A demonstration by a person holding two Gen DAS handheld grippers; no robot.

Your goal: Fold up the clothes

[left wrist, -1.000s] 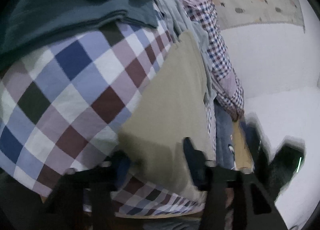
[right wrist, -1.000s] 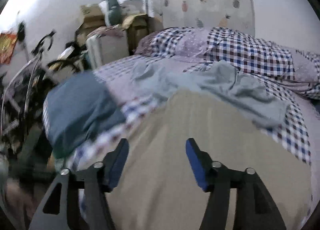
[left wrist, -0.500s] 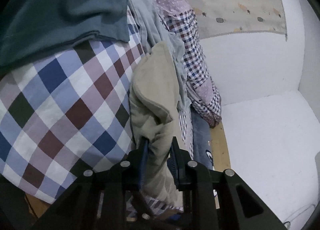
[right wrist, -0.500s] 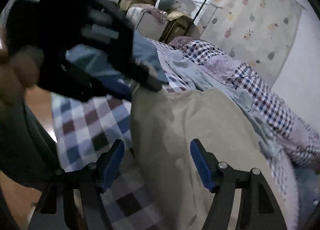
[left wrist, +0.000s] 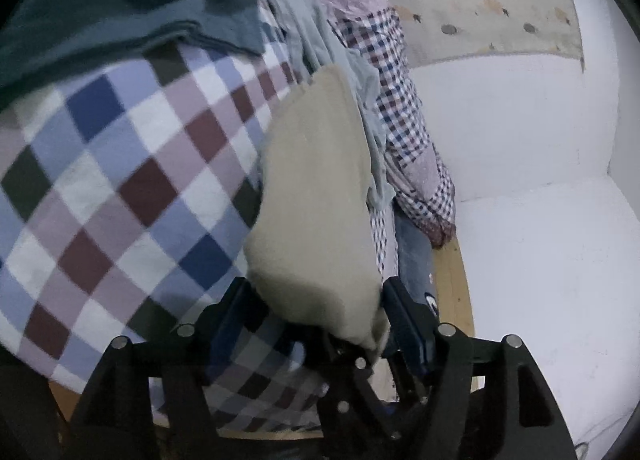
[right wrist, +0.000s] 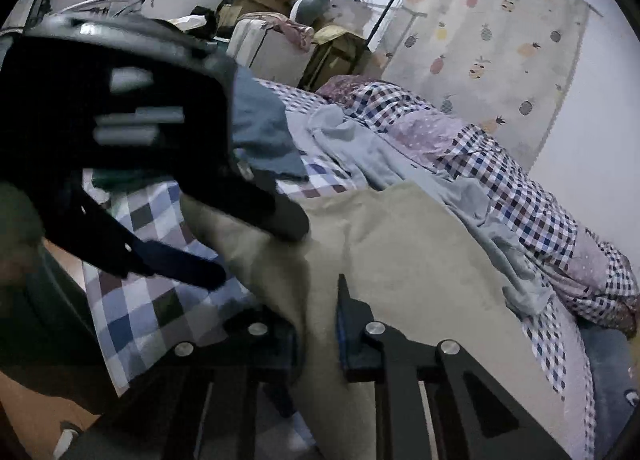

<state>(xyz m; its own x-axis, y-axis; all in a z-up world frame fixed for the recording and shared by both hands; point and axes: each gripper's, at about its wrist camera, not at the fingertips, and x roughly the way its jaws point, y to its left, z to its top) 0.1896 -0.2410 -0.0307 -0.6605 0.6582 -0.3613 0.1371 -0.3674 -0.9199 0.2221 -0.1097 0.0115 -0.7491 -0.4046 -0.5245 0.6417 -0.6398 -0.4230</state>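
While the checkered bedspread (left wrist: 120,188) stretched ahead of and to the left of both tongs, the beige garment (right wrist: 420,280) lay on it directly before them, its near edge bunched. The right gripper (right wrist: 320,320) was clenched on that edge. The left gripper (left wrist: 316,312) stood spread wide, the cloth's hem slack between its fingers (left wrist: 404,316).

L gripper (left wrist: 316,316) jaws wide apart, R gripper (right wrist: 318,324) jaws nearly closed
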